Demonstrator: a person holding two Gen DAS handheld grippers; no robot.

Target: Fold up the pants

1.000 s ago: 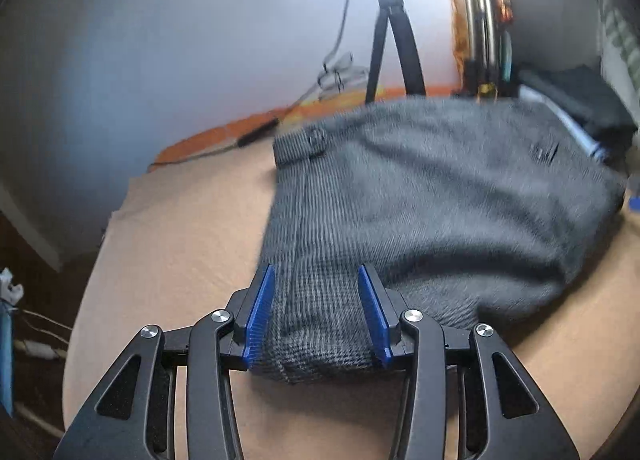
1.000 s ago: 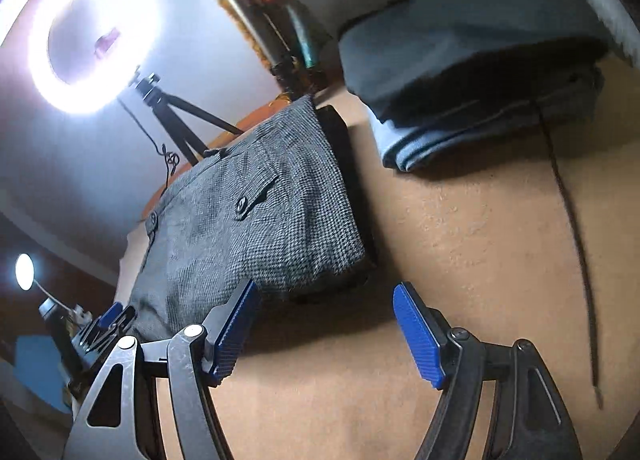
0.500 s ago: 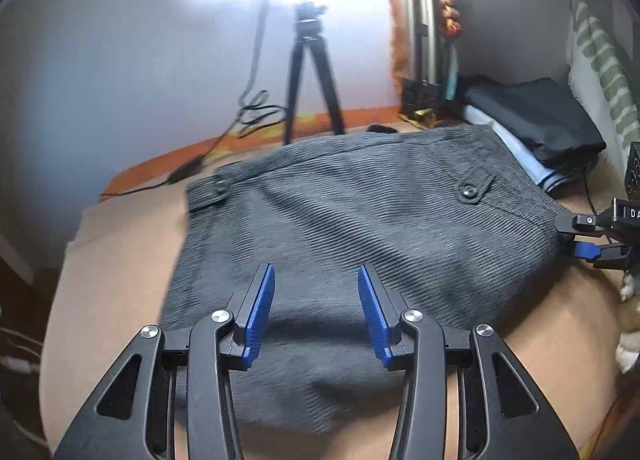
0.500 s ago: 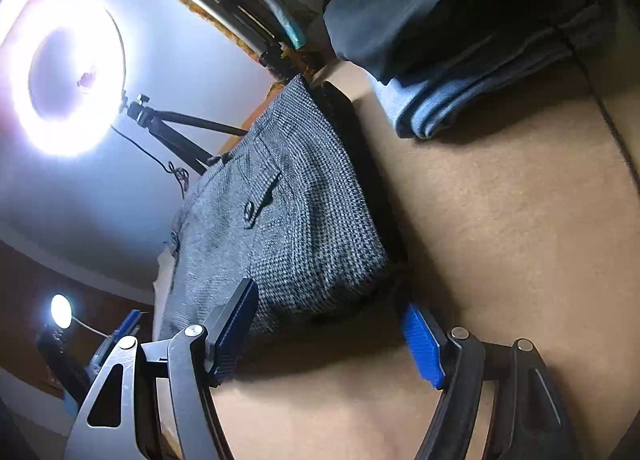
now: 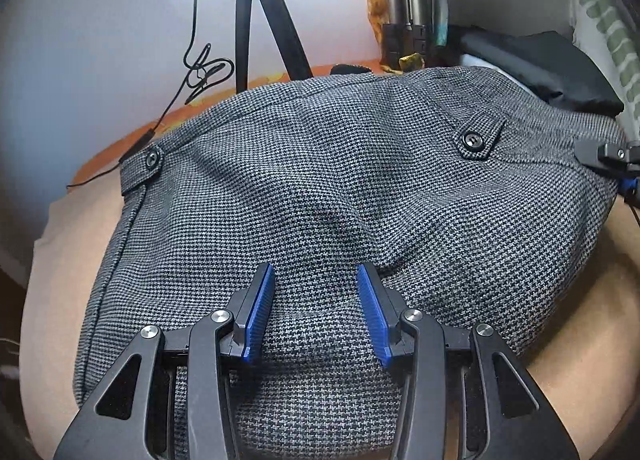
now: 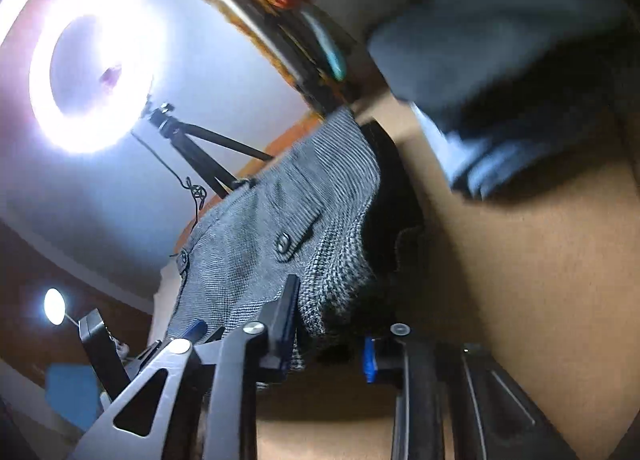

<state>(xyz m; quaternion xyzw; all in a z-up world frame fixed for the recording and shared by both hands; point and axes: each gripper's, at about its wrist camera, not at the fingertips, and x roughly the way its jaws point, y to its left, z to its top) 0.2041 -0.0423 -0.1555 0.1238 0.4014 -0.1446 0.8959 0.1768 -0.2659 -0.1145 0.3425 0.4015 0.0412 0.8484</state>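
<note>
We find the grey houndstooth woven pants [image 5: 340,187] lying crosswise: left tool [image 5: 316,300] wide above the middle, right tool [image 6: 332,324] clamping the right-hand corner.

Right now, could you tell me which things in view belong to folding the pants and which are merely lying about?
Belongs to the job:
grey houndstooth wool pants
left gripper, over the pants
right gripper, at their edge
tan tabletop

Lying about:
black tripod
glowing ring light
stack of dark and blue folded clothes
thin black cable
</note>
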